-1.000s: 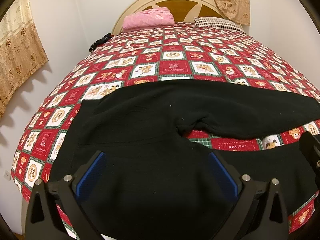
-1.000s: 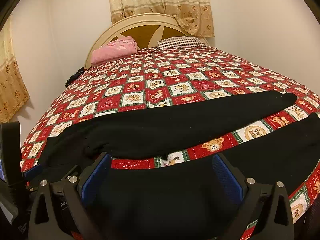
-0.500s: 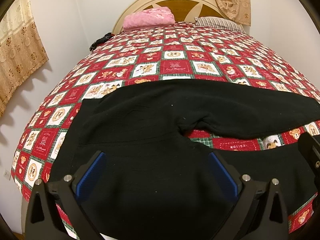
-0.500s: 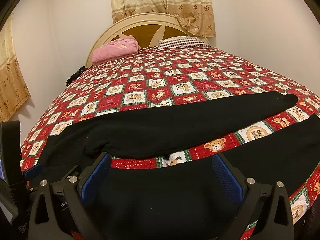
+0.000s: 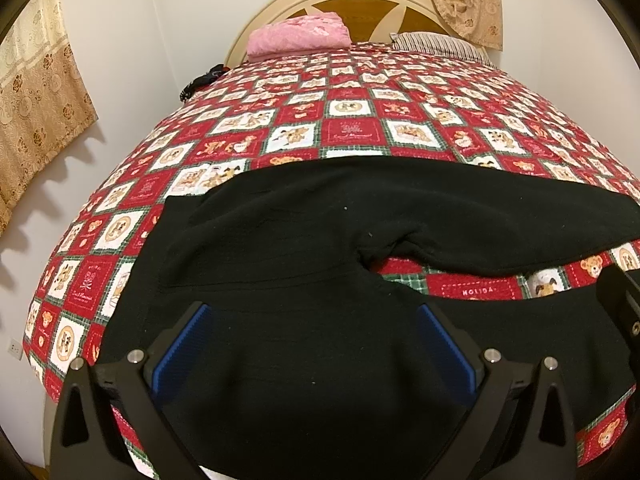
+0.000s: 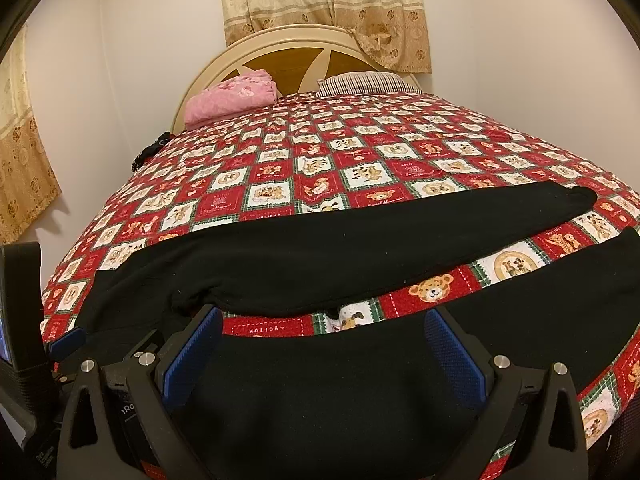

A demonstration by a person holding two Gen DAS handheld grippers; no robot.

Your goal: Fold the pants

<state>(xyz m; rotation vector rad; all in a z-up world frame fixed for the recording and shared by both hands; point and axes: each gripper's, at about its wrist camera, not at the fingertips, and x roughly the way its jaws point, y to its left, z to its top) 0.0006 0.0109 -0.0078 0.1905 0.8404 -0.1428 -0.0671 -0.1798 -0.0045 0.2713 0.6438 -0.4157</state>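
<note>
Black pants (image 5: pixel 304 248) lie flat across the near end of a bed, waist at the left, two legs spread to the right. The far leg (image 6: pixel 360 240) runs to the right edge; the near leg (image 6: pixel 320 384) lies along the bed's front edge. My left gripper (image 5: pixel 312 344) is open above the seat area near the crotch. My right gripper (image 6: pixel 324 348) is open above the near leg. Neither holds cloth. The left gripper's body shows at the left edge of the right wrist view (image 6: pixel 24 312).
The bed has a red patchwork teddy-bear quilt (image 5: pixel 360 128). A folded pink blanket (image 5: pixel 298 34) and a striped pillow (image 6: pixel 364 82) lie by the headboard. A dark object (image 5: pixel 200 80) sits at the bed's left edge. Walls and curtains surround the bed.
Both views have shifted slightly; the grippers stay open over the pants. The pants have not moved.
</note>
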